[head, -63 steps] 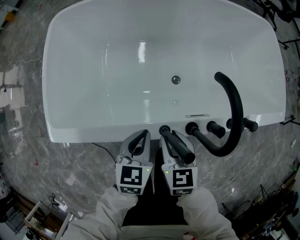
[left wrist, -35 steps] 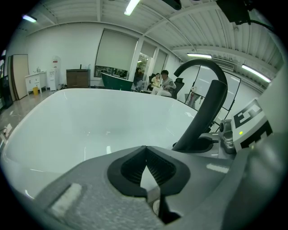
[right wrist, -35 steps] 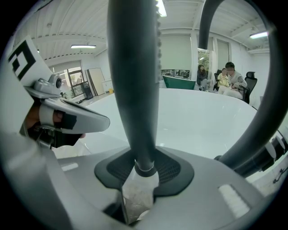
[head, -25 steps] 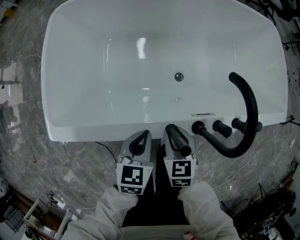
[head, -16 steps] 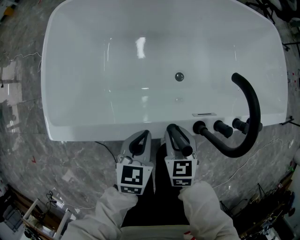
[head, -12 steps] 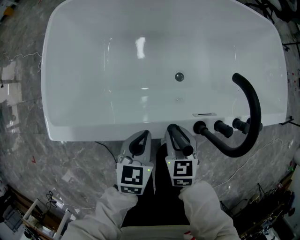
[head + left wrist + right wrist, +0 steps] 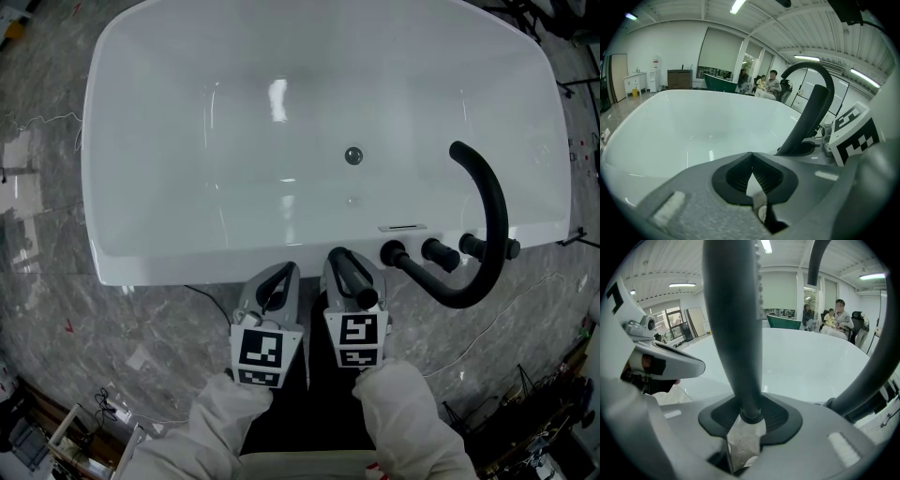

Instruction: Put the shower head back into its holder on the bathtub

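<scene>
Shower head (image 7: 736, 333), a slim black wand, sits clamped in the right gripper (image 7: 339, 259) just short of the glossy white bathtub's near rim (image 7: 187, 268), not yet in its holder; the left gripper (image 7: 286, 271) has its jaws together, empty.

Open workshop hall or showroom: freestanding bathtub (image 7: 169, 267) on marble-look floor (image 7: 56, 319), ribbed ceiling (image 7: 811, 28) with strip lights (image 7: 737, 5), loose cables (image 7: 208, 295), people (image 7: 766, 84) seated behind.

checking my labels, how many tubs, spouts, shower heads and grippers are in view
bathtub: 1
spout: 1
shower head: 1
grippers: 2, left gripper and right gripper
total: 5
</scene>
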`<state>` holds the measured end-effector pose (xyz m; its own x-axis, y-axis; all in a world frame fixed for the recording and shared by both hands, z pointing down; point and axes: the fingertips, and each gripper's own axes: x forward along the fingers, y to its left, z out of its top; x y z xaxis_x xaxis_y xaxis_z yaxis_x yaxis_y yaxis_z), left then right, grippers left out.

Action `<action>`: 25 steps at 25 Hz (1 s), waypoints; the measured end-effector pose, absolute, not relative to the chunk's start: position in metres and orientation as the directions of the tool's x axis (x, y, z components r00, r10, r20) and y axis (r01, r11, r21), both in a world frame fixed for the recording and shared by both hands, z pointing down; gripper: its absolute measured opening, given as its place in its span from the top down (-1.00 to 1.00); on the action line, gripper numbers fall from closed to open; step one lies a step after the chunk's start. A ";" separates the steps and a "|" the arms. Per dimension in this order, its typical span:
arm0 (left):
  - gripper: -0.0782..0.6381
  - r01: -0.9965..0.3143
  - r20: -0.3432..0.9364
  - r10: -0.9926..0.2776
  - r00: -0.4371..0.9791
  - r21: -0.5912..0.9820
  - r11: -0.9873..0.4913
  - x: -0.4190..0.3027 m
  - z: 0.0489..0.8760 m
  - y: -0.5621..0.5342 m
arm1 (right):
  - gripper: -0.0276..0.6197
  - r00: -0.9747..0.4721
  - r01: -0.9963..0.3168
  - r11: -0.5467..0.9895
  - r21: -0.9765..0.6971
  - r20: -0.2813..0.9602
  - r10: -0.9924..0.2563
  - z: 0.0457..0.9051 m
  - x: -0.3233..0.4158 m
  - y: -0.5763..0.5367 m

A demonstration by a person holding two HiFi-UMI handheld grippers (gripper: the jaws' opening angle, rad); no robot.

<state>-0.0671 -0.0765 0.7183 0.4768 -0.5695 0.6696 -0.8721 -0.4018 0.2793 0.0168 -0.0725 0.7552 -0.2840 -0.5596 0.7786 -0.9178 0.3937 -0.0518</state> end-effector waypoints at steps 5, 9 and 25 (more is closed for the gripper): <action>0.78 -0.872 0.672 -0.569 0.474 0.269 -0.409 -0.061 0.714 -0.078 | 0.36 -0.308 -0.920 0.376 -0.109 0.797 -0.520 0.759 0.019 -0.067; 0.78 -0.876 0.674 -0.574 0.465 0.256 -0.409 -0.058 0.709 -0.077 | 0.32 -0.334 -0.913 0.380 -0.148 0.805 -0.490 0.758 0.026 -0.058; 0.78 -0.919 0.681 -0.634 0.366 0.159 -0.359 -0.045 0.653 -0.066 | 0.50 -0.455 -0.858 0.469 -0.209 0.733 -0.505 0.677 0.053 -0.041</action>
